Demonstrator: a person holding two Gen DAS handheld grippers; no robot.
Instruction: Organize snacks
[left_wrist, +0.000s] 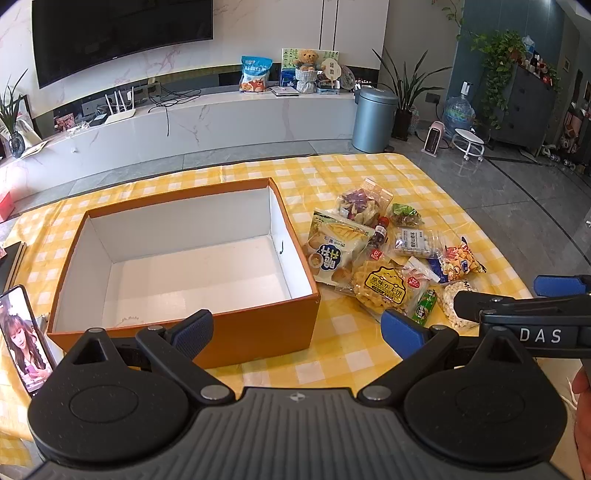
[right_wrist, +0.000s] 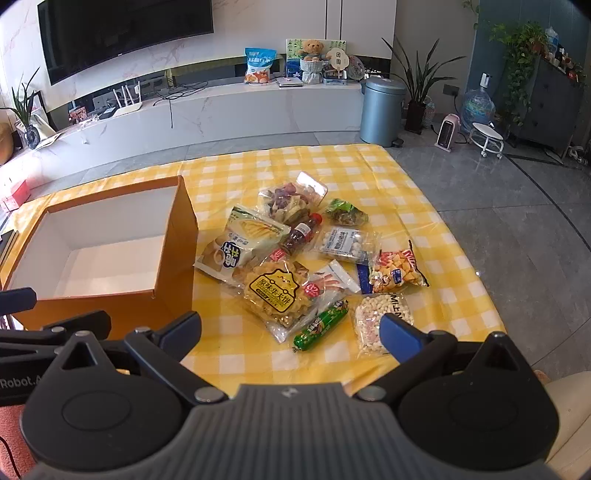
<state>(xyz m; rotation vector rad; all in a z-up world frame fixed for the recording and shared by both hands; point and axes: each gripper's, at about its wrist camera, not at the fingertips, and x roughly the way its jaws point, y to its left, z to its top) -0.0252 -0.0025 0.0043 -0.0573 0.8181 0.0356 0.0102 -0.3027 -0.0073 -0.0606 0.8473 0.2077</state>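
An open orange box (left_wrist: 236, 336) with a bare white inside stands on the yellow checked table; it also shows in the right wrist view (right_wrist: 173, 295). To its right lies a pile of several snack packs: a waffle pack (left_wrist: 384, 288) (right_wrist: 275, 291), a white bread pack (left_wrist: 336, 243) (right_wrist: 240, 243), a green tube (right_wrist: 320, 325), a puffed-ball bag (right_wrist: 380, 317). My left gripper (left_wrist: 297, 328) is open and empty, above the box's near right corner. My right gripper (right_wrist: 291, 332) is open and empty, above the table just before the pile.
A phone (left_wrist: 24, 336) leans at the box's left side. The table's right edge (right_wrist: 480, 258) drops to a grey tiled floor. A TV counter (left_wrist: 221, 110) and a bin (left_wrist: 373, 118) stand beyond the table.
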